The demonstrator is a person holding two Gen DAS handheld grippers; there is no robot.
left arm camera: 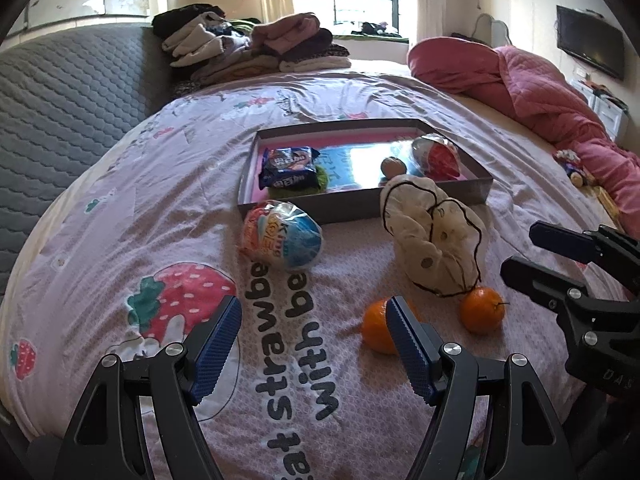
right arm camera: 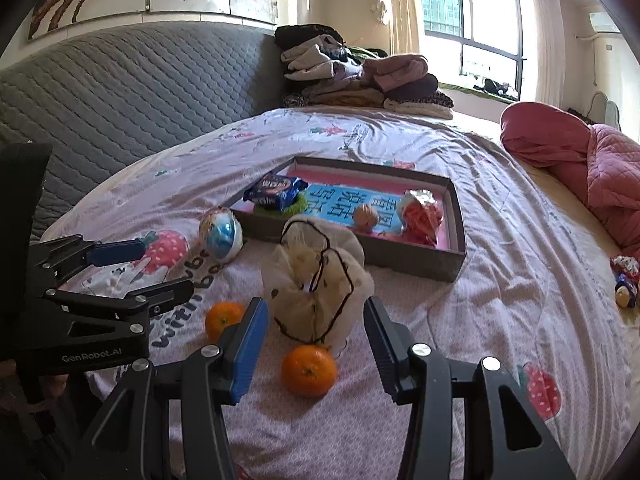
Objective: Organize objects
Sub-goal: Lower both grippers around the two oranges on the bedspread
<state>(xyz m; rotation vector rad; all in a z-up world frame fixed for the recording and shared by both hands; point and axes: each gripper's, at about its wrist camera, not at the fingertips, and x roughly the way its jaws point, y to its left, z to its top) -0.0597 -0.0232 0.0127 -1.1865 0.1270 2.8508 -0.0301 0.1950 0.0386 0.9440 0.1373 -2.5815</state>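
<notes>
Both tongs hang over the bed [right arm camera: 500, 280] with nothing in them. Left tongs [left arm camera: 316, 344] are spread wide, one orange [left arm camera: 376, 330] just past the right finger. Right tongs [right arm camera: 316, 344] sit partly apart, the other orange [right arm camera: 308, 370] below the gap, not touched. A cream pouch [right arm camera: 316, 280] slumps at 12 o'clock from that orange. The tray [right arm camera: 452, 268] lies beyond it, holding a cookie pack [right arm camera: 276, 192], maybe a walnut [right arm camera: 366, 216] (too small to tell) and a foil egg [right arm camera: 420, 216]. Another egg [right arm camera: 222, 234] rests at the tray's 9 o'clock.
</notes>
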